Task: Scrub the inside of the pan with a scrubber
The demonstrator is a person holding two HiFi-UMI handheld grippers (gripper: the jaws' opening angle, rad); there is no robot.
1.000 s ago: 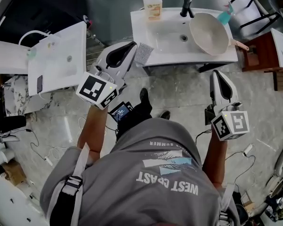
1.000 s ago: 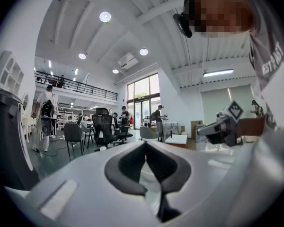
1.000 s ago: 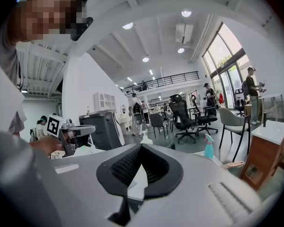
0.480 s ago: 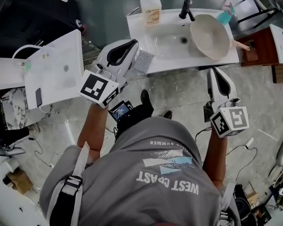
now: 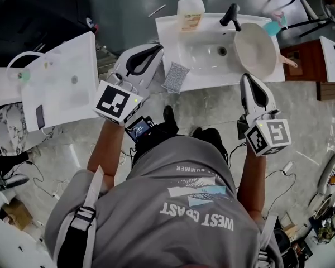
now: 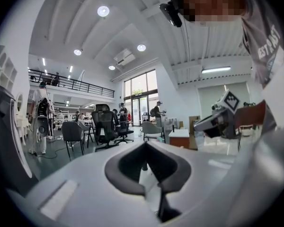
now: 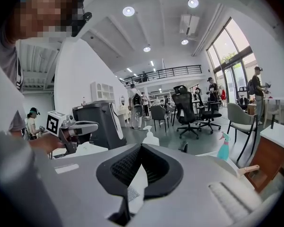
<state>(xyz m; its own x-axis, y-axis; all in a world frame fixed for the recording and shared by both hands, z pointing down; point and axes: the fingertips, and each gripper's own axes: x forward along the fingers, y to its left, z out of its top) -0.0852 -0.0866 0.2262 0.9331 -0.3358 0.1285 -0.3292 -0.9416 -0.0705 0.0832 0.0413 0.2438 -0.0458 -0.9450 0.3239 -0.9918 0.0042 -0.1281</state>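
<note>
**Both grippers closed and empty at the sink**

Head view: The left forearm reaches up the frame. The left gripper (image 5: 155, 50) lies near level at the left edge of the sink (image 5: 168, 31). The right gripper (image 5: 246, 78), at centre right, points at the sink's front edge. The scrubber (image 5: 176, 77) lies on the sink's front rim, just right of the left gripper and not gripped. The pan (image 5: 257, 49) leans tilted in the basin's right side, upper right.

Left gripper view: The jaws are pressed together with nothing between them. The right gripper (image 6: 221, 120) shows at mid right.

Right gripper view: The jaws are together and empty. The pan (image 7: 227, 163) shows at lower right and the left gripper (image 7: 70, 126) at mid left.
</note>
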